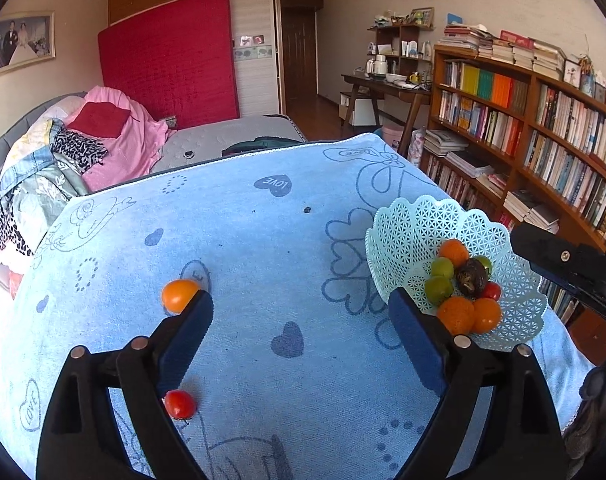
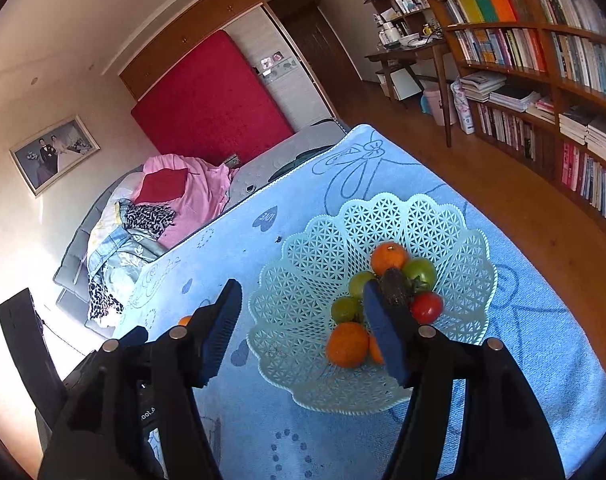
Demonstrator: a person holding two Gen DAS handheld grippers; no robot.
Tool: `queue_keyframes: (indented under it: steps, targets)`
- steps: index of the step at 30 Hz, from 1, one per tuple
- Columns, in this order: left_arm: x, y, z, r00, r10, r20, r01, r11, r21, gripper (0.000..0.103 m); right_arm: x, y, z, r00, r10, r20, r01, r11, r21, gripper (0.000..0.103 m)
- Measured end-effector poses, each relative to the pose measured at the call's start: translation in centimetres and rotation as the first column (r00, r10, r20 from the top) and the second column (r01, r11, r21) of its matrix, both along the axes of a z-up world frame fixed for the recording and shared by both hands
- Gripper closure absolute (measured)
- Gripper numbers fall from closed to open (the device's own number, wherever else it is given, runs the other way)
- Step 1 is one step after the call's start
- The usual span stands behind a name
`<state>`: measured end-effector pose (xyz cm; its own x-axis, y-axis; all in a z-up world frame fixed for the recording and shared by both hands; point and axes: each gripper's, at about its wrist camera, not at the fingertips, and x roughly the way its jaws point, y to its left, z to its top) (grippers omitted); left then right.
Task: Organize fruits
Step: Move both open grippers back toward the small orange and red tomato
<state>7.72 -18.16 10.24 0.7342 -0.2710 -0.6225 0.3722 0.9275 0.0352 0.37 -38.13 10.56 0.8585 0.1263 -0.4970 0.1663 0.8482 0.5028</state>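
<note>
A pale green lattice basket point(image 1: 407, 236) point(image 2: 315, 248) stands on the right of the blue cloth. It holds oranges point(image 2: 347, 345), green fruits point(image 2: 419, 273), a red tomato point(image 2: 427, 307) and a dark fruit point(image 2: 395, 285). Out on the cloth lie an orange fruit point(image 1: 178, 295), touching my left finger's tip in the view, and a red tomato point(image 1: 180, 404) partly under that finger. My left gripper point(image 1: 301, 304) hangs open over bare cloth, left of the basket. Above the basket's near side my right gripper point(image 2: 301, 290) stands open, with nothing pressed between its pads.
The blue towel point(image 1: 263, 232) covers the table; its far edge drops to a bed with piled clothes point(image 1: 103, 140). A bookshelf point(image 1: 543, 128) and wooden floor point(image 2: 503, 192) lie off the right edge. The right gripper's black body point(image 1: 563, 264) shows beside the basket.
</note>
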Motion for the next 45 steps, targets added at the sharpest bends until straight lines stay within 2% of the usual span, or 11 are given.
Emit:
queue_keyframes:
  steps: [7,14,25,28,37,45]
  targets:
    - [0.3,1.7,0.1,0.999,0.044,-0.004,-0.044,0.999,-0.003,0.014,0.0,0.5,0.1,1.000,0.011,0.013,-0.011,1.000,-0.008,0.038]
    - [0.5,4.6,0.5,0.995,0.102,0.003,-0.102,0.995,-0.010,0.013,-0.2,0.8,0.2,0.999,0.010,0.038,-0.010,1.000,-0.006,0.024]
    - [1.2,10.0,1.3,0.978,0.208,-0.014,-0.209,0.977,-0.049,0.013,0.4,3.6,-0.2,0.996,0.083,0.033,-0.082,0.996,-0.036,0.023]
    - [1.3,11.5,1.4,0.972,0.234,-0.015,-0.234,0.971,-0.054,0.013,0.5,4.9,-0.4,0.994,0.103,0.027,-0.101,0.992,-0.072,0.023]
    - [1.6,14.5,1.0,0.958,0.286,-0.028,-0.287,0.956,-0.065,0.013,0.9,9.1,-1.4,0.980,0.201,0.008,-0.197,0.966,-0.167,0.023]
    - [2.1,16.1,0.0,0.950,0.307,-0.049,-0.310,0.948,-0.066,0.013,1.4,13.5,-3.3,0.943,0.331,-0.034,-0.332,0.925,-0.185,0.023]
